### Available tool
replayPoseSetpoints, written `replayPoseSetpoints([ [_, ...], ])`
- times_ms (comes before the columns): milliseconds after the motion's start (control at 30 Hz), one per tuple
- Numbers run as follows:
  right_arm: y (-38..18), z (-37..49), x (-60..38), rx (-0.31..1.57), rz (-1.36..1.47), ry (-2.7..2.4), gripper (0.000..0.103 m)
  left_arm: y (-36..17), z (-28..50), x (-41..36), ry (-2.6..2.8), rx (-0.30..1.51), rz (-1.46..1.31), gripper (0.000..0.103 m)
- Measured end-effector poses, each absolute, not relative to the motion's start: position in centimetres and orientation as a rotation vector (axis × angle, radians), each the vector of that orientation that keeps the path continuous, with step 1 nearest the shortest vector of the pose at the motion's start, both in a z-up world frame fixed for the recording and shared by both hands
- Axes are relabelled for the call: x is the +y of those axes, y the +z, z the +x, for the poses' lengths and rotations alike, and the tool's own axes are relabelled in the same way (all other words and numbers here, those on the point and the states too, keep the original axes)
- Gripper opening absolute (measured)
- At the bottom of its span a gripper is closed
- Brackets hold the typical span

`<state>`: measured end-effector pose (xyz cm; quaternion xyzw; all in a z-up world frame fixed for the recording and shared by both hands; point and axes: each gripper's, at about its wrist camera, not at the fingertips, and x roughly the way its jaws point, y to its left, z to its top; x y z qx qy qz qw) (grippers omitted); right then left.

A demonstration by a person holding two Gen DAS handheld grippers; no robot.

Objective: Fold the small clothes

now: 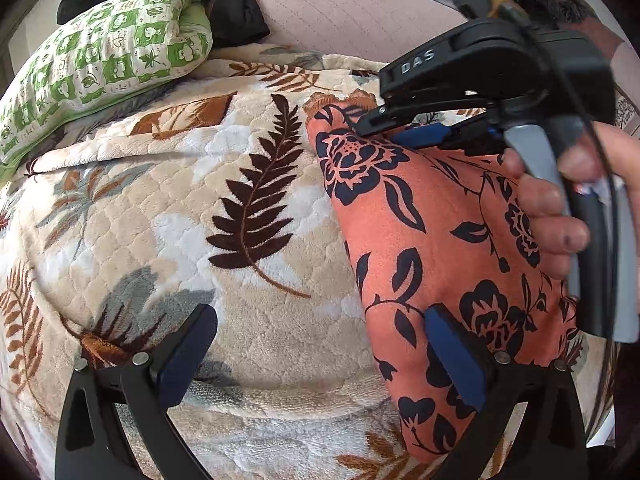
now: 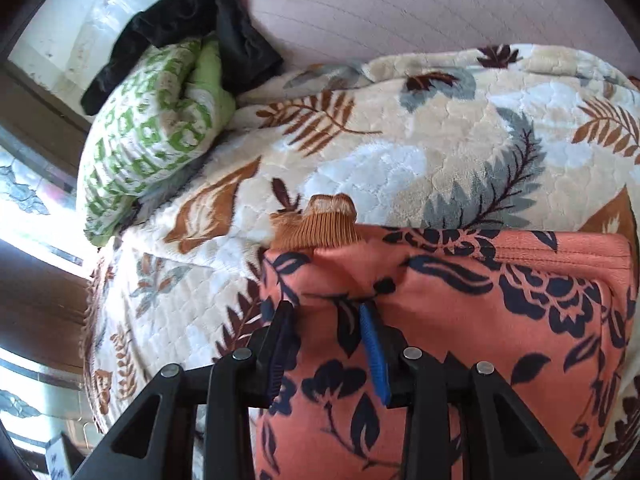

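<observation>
- My right gripper [image 2: 328, 344] is pinching a fold of the orange, dark-flowered fabric garment [image 2: 460, 320] at lower centre.
- My left gripper [image 1: 320, 356] is hanging released — lower frame, over the leaf-patterned plush blanket [image 1: 240, 160].

Lay spread across the bed: a plush cream blanket [image 1: 248, 184] printed with brown and grey leaves. At its far left corner rested a green-and-white patterned pillow [image 1: 100, 64], topped by a crumpled black cloth [image 2: 192, 28]. Beyond the blanket's far edge showed a pale pink quilted cushion [image 2: 420, 8].
</observation>
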<state>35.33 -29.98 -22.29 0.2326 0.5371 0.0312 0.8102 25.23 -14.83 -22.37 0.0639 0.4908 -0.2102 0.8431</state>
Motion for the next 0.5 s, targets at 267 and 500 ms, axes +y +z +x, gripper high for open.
replayPoseSetpoints([
  [267,-19.7,32.9,-33.9,0.921,0.549,-0.026,0.038,-22.3,25.3,-14.7,-0.451,1.057,0.115,0.103],
  [500,-21.0,29.3,-40.0,1.005,0.587,-0.158,0.038,-22.5,25.1,-14.9,-0.451,1.052,0.119,0.103],
])
